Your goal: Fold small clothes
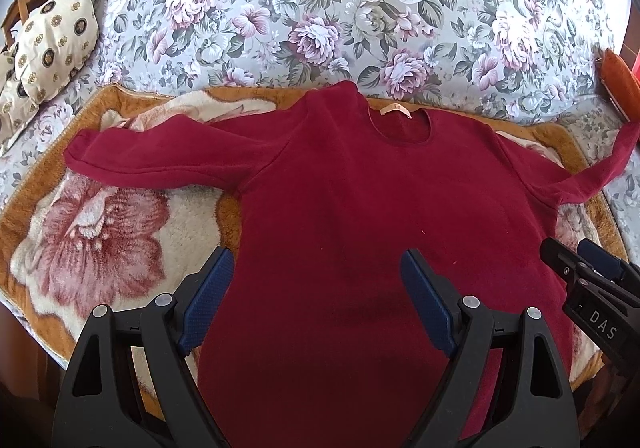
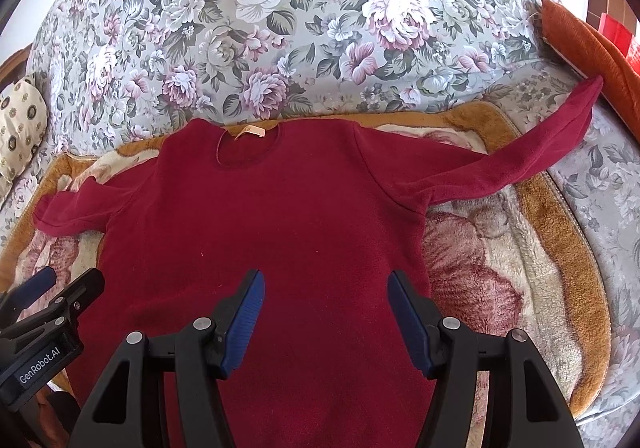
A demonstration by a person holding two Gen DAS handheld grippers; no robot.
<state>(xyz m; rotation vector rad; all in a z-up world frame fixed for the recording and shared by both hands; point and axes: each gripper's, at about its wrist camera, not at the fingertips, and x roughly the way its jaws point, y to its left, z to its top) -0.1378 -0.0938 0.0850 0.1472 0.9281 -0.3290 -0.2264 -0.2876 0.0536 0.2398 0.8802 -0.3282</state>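
The dark red long-sleeved fleece top (image 1: pixel 360 208) lies flat on the plush orange-edged floral blanket (image 1: pixel 100 240), neckline away, sleeves spread sideways. Left gripper (image 1: pixel 318 268) and right gripper (image 2: pixel 326 290) gape wide, seemingly above its hem.

Floral-covered bed (image 1: pixel 320 8), plush flower-patterned blanket (image 1: pixel 100 248) spread on it, patterned cushion (image 1: pixel 52 40) at its edge

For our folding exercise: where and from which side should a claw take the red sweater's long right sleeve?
Grip the red sweater's right sleeve near its cuff, coming from the right side. It lies flat and stretched outward past the blanket, so its end is free. The right claw is open and nearest.
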